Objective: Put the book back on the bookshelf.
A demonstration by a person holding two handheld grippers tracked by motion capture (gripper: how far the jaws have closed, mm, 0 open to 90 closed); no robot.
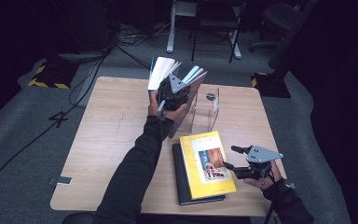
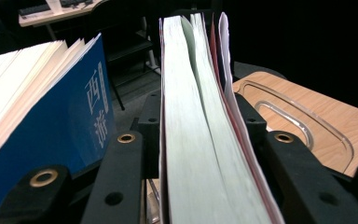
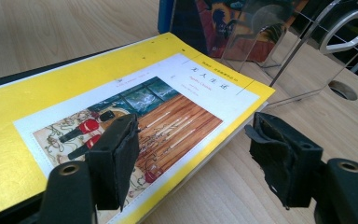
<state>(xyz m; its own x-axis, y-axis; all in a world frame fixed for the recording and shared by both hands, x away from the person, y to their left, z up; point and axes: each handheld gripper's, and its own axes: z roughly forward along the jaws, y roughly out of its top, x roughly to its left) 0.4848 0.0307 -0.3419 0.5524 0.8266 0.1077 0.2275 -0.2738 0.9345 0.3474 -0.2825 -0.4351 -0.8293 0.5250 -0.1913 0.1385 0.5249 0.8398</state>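
Blue book [image 2: 74, 121] beside gripped book [image 2: 200, 140], clear stand [image 1: 205, 109]

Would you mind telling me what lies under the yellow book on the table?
A black book lies under the yellow book, on the table. Its left edge and near edge stick out; the rest of its cover is hidden, so its title cannot be read.
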